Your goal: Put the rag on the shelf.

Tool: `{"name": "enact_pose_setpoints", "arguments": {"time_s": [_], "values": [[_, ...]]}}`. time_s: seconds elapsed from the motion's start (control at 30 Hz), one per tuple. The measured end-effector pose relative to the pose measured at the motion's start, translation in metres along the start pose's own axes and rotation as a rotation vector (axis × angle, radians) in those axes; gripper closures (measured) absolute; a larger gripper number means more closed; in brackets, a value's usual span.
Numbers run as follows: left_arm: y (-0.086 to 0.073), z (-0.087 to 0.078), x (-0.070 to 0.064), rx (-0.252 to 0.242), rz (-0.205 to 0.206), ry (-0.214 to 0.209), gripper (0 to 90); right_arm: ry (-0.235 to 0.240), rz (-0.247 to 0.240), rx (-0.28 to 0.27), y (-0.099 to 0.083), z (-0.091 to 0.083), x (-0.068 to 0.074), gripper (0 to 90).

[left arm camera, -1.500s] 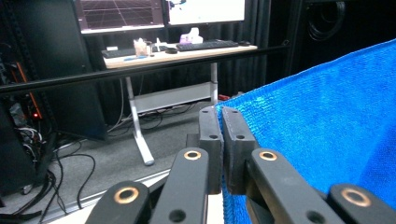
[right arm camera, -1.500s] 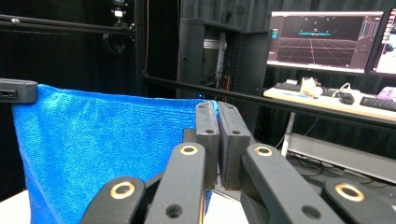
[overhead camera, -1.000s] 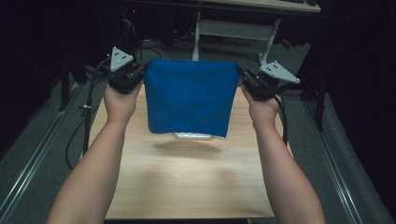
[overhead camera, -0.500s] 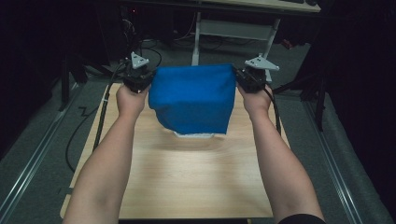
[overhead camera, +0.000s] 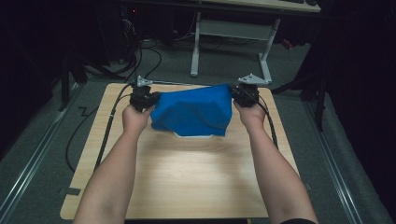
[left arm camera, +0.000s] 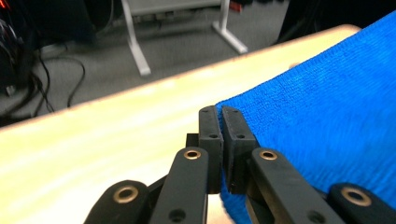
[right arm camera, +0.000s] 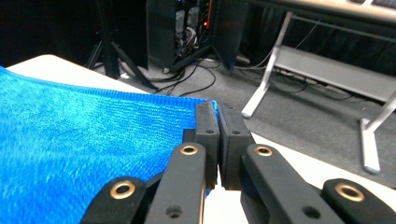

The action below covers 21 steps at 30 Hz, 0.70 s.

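While both sets of fingers pinch a top corner each, the cloth hangs between them over the counter; uneven lowering could bunch it or slip a corner.

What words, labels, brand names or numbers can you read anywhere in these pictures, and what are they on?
None can be read.
Blue towel: plain cloth, no print; a white piece under its lower edge is too small to tell.
Left gripper and right gripper: fingers bare black, no markings.
Wooden table: no labels.
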State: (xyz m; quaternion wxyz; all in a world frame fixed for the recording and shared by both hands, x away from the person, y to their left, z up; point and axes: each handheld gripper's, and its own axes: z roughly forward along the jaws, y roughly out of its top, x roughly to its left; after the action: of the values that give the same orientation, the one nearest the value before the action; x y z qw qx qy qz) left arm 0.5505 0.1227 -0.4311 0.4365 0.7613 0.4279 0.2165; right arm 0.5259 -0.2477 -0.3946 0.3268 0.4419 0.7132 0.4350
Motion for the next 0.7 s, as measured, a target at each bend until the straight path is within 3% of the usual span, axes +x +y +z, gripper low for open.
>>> {"name": "enact_pose_setpoints", "arguments": {"time_s": [0.1, 0.23, 0.4, 0.5, 0.6, 0.7], "values": [[-0.012, 0.002, 0.003, 0.013, -0.043, -0.024, 87.8, 0.01, 0.0, 0.019, -0.012, 0.002, 0.003, 89.0], [-0.021, 0.005, 0.004, 0.017, -0.069, -0.041, 87.8, 0.023, 0.006, 0.03, -0.022, 0.004, 0.004, 89.0], [-0.029, 0.008, 0.004, -0.008, -0.122, -0.082, 87.8, 0.03, 0.029, 0.058, -0.04, 0.008, 0.006, 89.0], [-0.029, 0.007, 0.001, -0.019, -0.108, -0.095, 87.8, 0.031, 0.035, 0.073, -0.049, 0.009, 0.005, 89.0], [-0.025, 0.004, -0.003, -0.063, -0.114, -0.114, 87.7, 0.034, 0.043, 0.087, -0.058, 0.012, 0.005, 89.0], [-0.025, 0.004, -0.003, -0.064, -0.117, -0.115, 87.7, 0.037, 0.049, 0.097, -0.064, 0.015, 0.005, 89.0]]}}
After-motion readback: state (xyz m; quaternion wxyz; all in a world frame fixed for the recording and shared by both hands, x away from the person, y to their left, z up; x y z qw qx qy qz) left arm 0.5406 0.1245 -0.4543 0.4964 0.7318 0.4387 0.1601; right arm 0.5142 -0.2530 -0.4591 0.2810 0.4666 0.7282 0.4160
